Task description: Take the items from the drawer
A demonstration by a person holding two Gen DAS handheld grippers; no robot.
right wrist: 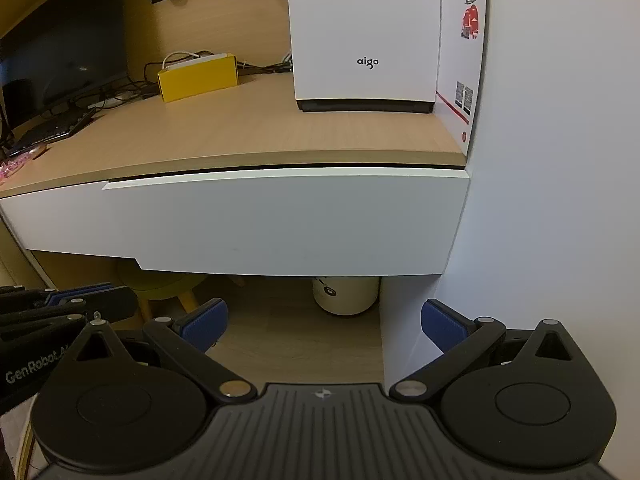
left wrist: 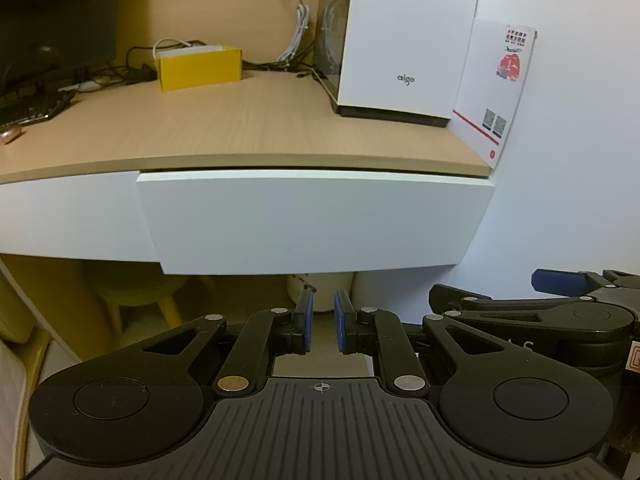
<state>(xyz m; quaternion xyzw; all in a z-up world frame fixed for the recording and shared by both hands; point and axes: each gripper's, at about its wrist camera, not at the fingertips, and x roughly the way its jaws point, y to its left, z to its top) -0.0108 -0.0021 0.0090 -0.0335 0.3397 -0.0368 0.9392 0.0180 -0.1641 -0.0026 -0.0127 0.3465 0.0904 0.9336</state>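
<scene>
Nearest, two black grippers hang side by side below the desk; the left gripper (left wrist: pixel 323 326) has its blue pads drawn almost together on nothing, and the right gripper (right wrist: pixel 324 326) has its jaws spread wide and empty; past them lie pale wood flooring, one yellow stool (right wrist: pixel 160 284) on the left and one cream bin (right wrist: pixel 346 294) by the white wall on the right; above hangs the white drawer (left wrist: pixel 312 220), nearly shut with only a thin dark gap under the desktop, its contents hidden; on the wooden desk (left wrist: pixel 240 120) stand one white aigo case (left wrist: pixel 408 40), one printed card (left wrist: pixel 496 84) leaning on the wall at far right, one yellow box (left wrist: pixel 200 66) among cables, one keyboard (left wrist: pixel 32 110) and one dark monitor (left wrist: pixel 56 20) at far left; only the right view shows something pink (right wrist: pixel 12 168) at the desk's left edge; only the left view shows the case's clear side panel (left wrist: pixel 330 40).
</scene>
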